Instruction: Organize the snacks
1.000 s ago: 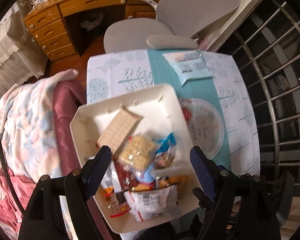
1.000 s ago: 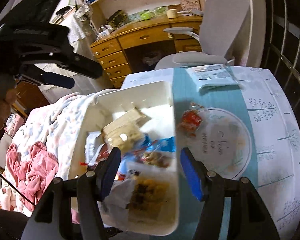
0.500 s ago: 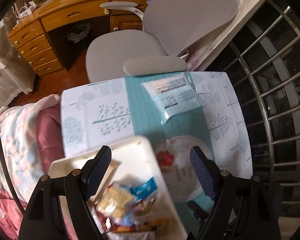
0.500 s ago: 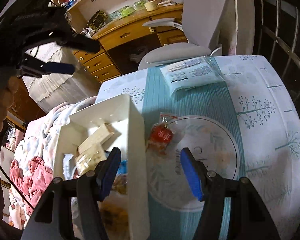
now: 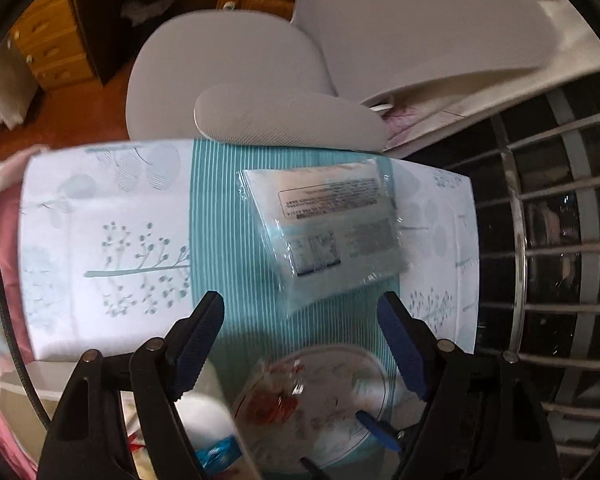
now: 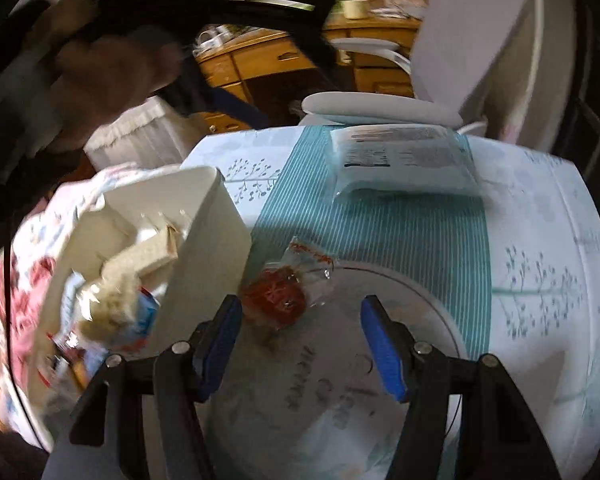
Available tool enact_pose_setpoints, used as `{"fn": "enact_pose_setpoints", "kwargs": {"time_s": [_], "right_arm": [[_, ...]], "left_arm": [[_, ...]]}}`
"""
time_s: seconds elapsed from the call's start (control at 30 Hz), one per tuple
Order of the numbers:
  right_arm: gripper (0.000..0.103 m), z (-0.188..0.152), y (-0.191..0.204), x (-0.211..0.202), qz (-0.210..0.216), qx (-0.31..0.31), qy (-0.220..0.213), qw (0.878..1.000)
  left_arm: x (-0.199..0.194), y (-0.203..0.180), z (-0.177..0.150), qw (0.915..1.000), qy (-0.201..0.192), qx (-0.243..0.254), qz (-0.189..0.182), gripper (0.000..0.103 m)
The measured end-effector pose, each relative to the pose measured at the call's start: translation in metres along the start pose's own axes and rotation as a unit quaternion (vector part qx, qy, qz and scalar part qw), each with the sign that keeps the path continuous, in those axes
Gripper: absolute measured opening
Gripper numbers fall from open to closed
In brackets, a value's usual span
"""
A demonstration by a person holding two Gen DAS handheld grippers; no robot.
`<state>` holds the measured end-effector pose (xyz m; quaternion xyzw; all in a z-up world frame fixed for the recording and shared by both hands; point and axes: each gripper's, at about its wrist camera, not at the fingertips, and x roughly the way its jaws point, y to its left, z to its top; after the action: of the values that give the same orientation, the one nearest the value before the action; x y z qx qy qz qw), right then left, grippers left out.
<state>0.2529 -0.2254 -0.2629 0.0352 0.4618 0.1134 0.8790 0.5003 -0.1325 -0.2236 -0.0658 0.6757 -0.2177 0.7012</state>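
Observation:
A white box (image 6: 216, 232) full of wrapped snacks stands at the table's left edge; its corner shows in the left wrist view (image 5: 204, 408). A clear packet with a red snack (image 6: 280, 292) lies on the rim of a round white plate (image 6: 400, 300), also in the left wrist view (image 5: 276, 400). A large pale blue pack (image 5: 332, 228) lies flat at the table's far side, also in the right wrist view (image 6: 404, 160). My left gripper (image 5: 300, 320) is open above the table, just short of the blue pack. My right gripper (image 6: 300, 320) is open and empty, just right of the red packet.
A grey office chair (image 5: 260, 72) stands against the table's far edge. A metal railing (image 5: 540, 280) runs along the right. A bed with a floral blanket (image 6: 20, 280) lies left of the table. A wooden desk (image 6: 280, 56) stands behind.
My left gripper has moved forward from over the box toward the blue pack. My right gripper has moved right and forward, from over the box to the plate and the red packet.

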Motion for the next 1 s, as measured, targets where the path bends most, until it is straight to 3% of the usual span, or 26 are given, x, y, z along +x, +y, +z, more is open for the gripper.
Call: {"fn": "enact_pose_setpoints", "kwargs": {"time_s": [0.23,0.43,0.77,1.0], "right_arm": [[0.072,-0.002,0.0,0.022,0.025,-0.065,-0.002,0.998],[0.077,-0.005,0.007,0.033,0.035,-0.109,-0.004,0.993],[0.077,-0.016,0.025,0.049,0.016,-0.175,-0.006,0.984],[0.078,-0.016,0.022,0.053,0.029,-0.169,-0.019,0.985]], "left_arm": [[0.056,0.015,0.015,0.9975,0.046,-0.054,-0.001,0.077],[0.085,0.015,0.014,0.9957,0.066,-0.065,-0.004,0.077],[0.107,0.003,0.012,0.994,0.078,-0.075,-0.017,0.077],[0.113,-0.004,0.013,0.9939,0.081,-0.074,-0.008,0.076]]}}
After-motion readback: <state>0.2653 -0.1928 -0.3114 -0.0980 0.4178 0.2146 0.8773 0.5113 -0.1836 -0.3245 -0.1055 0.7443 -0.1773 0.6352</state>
